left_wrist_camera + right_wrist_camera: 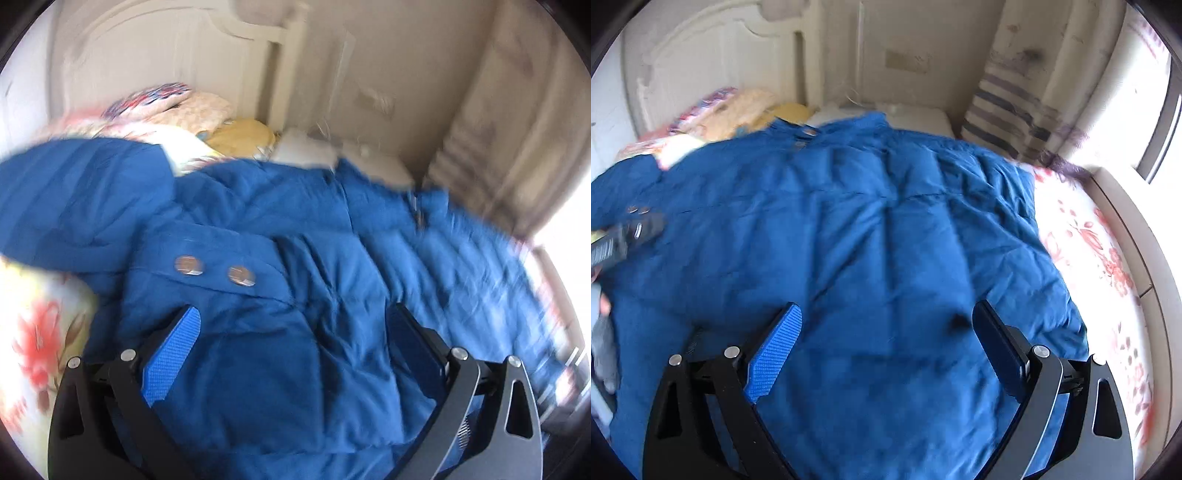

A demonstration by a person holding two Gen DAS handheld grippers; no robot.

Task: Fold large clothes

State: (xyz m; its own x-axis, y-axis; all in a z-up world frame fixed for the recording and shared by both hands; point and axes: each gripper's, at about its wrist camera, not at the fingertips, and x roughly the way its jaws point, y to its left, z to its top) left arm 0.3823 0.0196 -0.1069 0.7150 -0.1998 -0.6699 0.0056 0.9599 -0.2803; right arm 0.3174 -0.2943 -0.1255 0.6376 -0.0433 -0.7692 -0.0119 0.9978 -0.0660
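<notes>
Bed with white, red-flowered sheet [1108,258] carries everything; its sheet shows bare only along the right edge and at the left edge near me. Cream headboard [713,62] at the far end, with a heap of patterned pillows [177,107] in the far left corner.

Large blue quilted padded coat [868,229] lies spread over most of the bed, reaching nearly to the headboard end. One section with two round metal snaps [214,269] sits lapped over the body on the left side. I judge that one fold at most is in; the bulk remains broad and rumpled, so most folding is left.

My right gripper [886,339] hangs over the coat's near middle, jaws spread wide, nothing between them. My left gripper [295,343] likewise gapes wide above the cloth near the snaps, gripping nothing. Pictures blurred; finer seams I cannot make out.
</notes>
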